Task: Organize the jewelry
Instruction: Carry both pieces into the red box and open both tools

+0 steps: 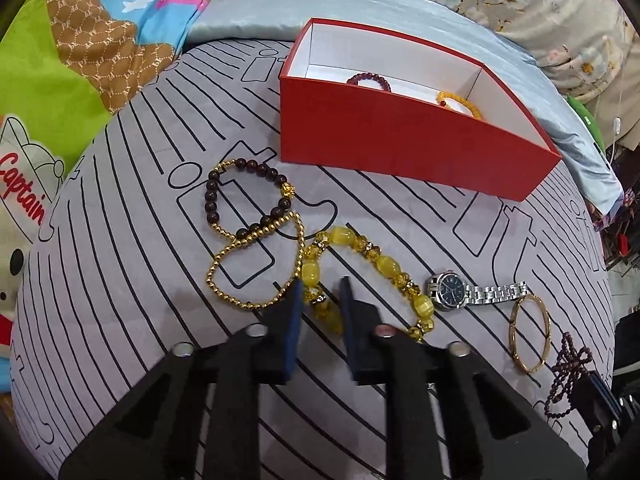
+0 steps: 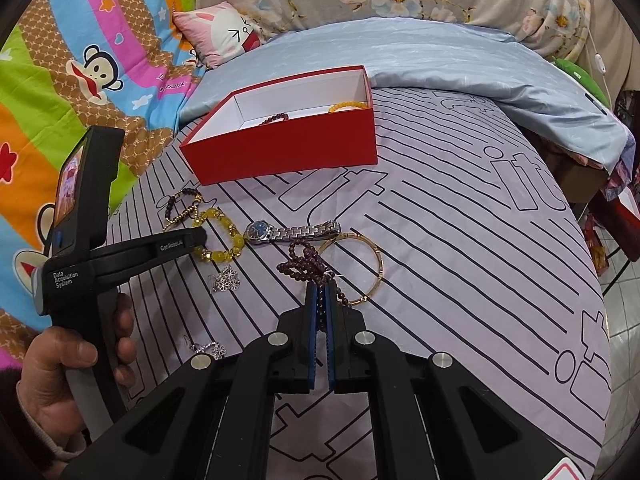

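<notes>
Now right tongs (image 2: 319,300) pinching purple beads (image 2: 304,262), left tongs (image 1: 320,294) astride yellow bracelet (image 1: 362,276)

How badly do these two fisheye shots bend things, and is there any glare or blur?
Left wrist view: strong barrel distortion bows the red box and the bedspread stripes; black vignette at the corners; sharp focus. Right wrist view: same curving toward the edges, soft sheen on the blue satin quilt, no harsh glare, faint shadows.

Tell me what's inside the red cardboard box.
The red cardboard box holds a dark maroon bead bracelet and an orange-yellow bead bracelet on its white floor. The near wall hides the front floor strip and each bracelet's lower part.
</notes>
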{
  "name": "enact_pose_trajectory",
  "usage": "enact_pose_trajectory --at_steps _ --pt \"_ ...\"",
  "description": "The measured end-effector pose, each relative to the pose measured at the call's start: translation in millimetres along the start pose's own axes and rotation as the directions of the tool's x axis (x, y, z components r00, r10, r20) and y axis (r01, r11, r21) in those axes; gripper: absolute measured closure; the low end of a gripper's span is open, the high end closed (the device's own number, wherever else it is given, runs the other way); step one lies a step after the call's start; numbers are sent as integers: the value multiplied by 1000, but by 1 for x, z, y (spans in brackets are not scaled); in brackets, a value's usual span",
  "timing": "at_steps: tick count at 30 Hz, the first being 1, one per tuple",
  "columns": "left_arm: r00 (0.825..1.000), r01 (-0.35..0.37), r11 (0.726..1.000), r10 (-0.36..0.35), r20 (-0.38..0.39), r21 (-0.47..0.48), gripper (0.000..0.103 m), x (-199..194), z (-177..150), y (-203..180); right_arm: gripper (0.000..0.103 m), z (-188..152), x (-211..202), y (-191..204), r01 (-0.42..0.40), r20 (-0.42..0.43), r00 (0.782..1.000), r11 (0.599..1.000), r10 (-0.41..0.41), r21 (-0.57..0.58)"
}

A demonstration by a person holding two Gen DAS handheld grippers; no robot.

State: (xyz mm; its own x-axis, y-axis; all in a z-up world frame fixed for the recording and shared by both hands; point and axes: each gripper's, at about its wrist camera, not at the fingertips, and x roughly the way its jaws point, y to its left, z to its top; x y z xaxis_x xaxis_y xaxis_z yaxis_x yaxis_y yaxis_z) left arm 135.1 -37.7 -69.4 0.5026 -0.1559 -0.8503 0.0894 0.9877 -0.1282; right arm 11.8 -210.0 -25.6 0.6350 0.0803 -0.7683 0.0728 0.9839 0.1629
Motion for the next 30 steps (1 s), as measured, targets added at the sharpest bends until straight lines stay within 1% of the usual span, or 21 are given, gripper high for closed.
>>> enact_pose_trajectory --at_steps 5,9,13,17,23,26,30 --pt "1000 23 999 -23 7 24 94 -6 -3 1 99 1 0 0 -1 1 1000 1000 1 1" --pt "997 69 997 -70 30 40 94 -26 -4 0 99 2 -3 1 -2 9 1000 1000 2 -1" --pt "991 121 991 -124 54 55 94 -50 -3 -3 99 6 -5 3 -16 18 1000 1000 16 5" --pt "985 148 986 -154 78 76 94 -72 1 -7 99 14 -10 7 -16 40 999 1000 17 -5" --pt "974 172 980 -185 130 103 94 -102 21 -13 99 39 -17 10 -36 91 995 999 37 -12" --pt "962 178 977 -199 187 121 94 -119 42 -16 99 61 -18 12 -49 128 991 999 50 -16" --pt "945 185 974 -213 249 131 94 -133 73 -19 99 91 -15 12 -66 163 984 998 68 -19"
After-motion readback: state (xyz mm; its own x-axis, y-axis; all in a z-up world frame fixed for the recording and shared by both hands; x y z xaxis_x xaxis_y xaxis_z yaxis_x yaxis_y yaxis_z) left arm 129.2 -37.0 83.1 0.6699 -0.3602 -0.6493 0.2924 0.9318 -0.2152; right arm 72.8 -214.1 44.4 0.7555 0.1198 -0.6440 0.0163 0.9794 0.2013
